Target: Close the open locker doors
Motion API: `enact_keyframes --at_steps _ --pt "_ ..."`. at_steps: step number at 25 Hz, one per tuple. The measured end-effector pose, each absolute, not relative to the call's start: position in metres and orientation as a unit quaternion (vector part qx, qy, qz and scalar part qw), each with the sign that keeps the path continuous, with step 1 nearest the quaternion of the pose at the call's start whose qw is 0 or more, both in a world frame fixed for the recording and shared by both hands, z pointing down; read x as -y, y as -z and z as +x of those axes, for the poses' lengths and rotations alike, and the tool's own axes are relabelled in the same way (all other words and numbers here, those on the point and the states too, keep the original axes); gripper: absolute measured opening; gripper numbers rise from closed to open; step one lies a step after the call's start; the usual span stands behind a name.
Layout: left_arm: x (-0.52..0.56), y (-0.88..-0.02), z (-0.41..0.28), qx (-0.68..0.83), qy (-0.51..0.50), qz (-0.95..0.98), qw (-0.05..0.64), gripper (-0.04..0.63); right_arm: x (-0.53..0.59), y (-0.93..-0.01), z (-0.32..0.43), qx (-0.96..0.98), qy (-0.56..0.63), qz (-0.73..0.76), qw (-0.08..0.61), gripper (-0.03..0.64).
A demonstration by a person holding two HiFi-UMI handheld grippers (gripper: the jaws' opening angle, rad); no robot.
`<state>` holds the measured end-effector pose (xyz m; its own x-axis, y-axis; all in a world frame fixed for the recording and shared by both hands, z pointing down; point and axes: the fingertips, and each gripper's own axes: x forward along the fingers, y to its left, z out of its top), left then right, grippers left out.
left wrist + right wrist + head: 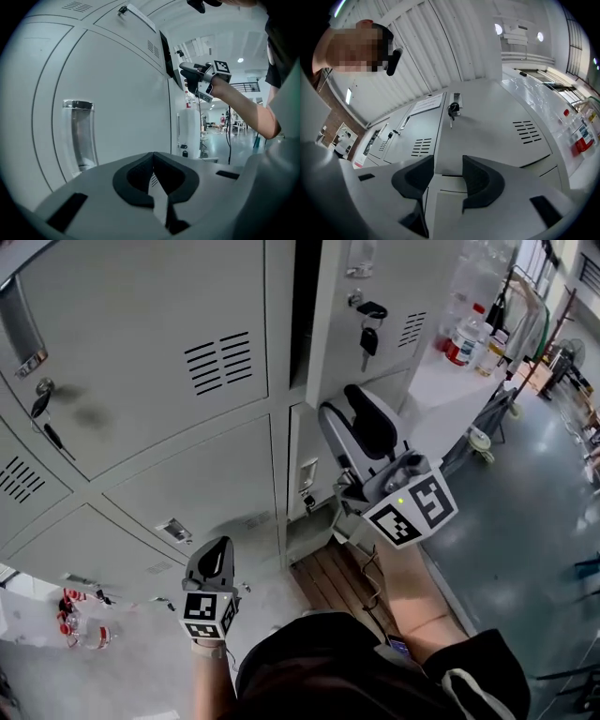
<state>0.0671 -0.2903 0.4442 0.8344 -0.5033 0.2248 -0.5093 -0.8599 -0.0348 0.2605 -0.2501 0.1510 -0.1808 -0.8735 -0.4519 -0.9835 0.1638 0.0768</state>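
so in the head view the left gripper (217, 554) is held low in front of the bottom row of lockers (141, 352), jaws pointed at a closed door, with nothing carried. The right gripper (342, 413) is raised further up, just in front of the lower part of the open locker door (384, 343), which is swung out from the bank with a key (369, 337) hung in its lock and a dark gap (305, 306) left along its hinge-side edge. Whether the door is actually touched can't be told from here. Plenty of bare floor (525, 484) is left on the right, past a table (441, 381) loaded with bottles (464, 334), and a wooden pallet (337, 587) is seen under the lockers. In the left gripper view the jaws are pressed together at the tips with nothing pinched; a closed locker door (122, 108) with a recessed handle (80, 136) is faced close up, and the right gripper (187, 77) is seen higher up beside the bank. In the right gripper view the jaws are spread partway with nothing gripped; the open locker door (487, 131) and its key (452, 110) are seen beyond them, the door's edge lined up with the gap, vent slots (527, 131) off to the right.
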Motion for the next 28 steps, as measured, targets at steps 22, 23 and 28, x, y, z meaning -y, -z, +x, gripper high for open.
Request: enact_keyframes --at_steps 22,23,28 --pt "0.303 -0.448 0.034 0.340 -0.123 0.932 0.021 0.018 0.294 -0.150 0.265 -0.769 -0.158 -0.585 0.204 0.187" --pt "0.303 -0.449 0.035 0.339 -0.126 0.932 0.025 0.018 0.294 -0.151 0.265 -0.771 -0.157 -0.584 0.202 0.187" --pt "0.300 -0.452 0.049 0.322 -0.123 0.938 0.020 0.018 0.289 -0.166 0.276 -0.765 -0.144 -0.599 0.187 0.187"
